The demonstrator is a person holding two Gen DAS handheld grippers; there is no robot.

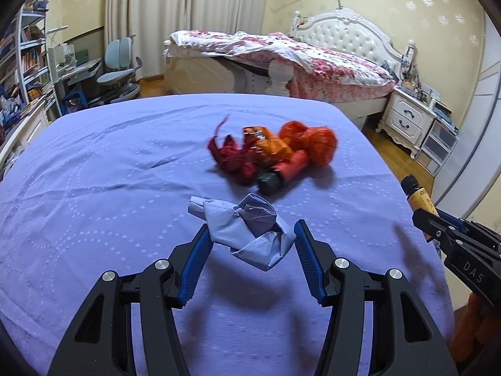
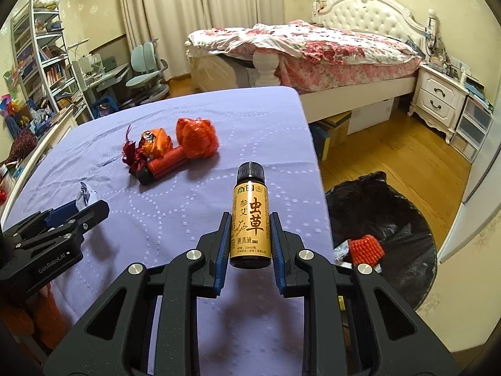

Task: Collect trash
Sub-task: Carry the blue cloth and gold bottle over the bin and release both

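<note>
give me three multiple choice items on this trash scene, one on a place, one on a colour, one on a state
1. Where does the black trash bag sit?
A. on the purple-covered table
B. on the floor to the right of the table
C. on the bed

2. What colour is the label of the small bottle?
A. yellow
B. green
C. white

3. What is between the left gripper's fingers?
A. nothing
B. the red pile
C. a crumpled paper

Answers: 1 B, the right wrist view shows the bag open on the wooden floor past the table edge. 2 A, the label is yellow below a black cap. 3 C, the paper sits between the blue pads.
</note>
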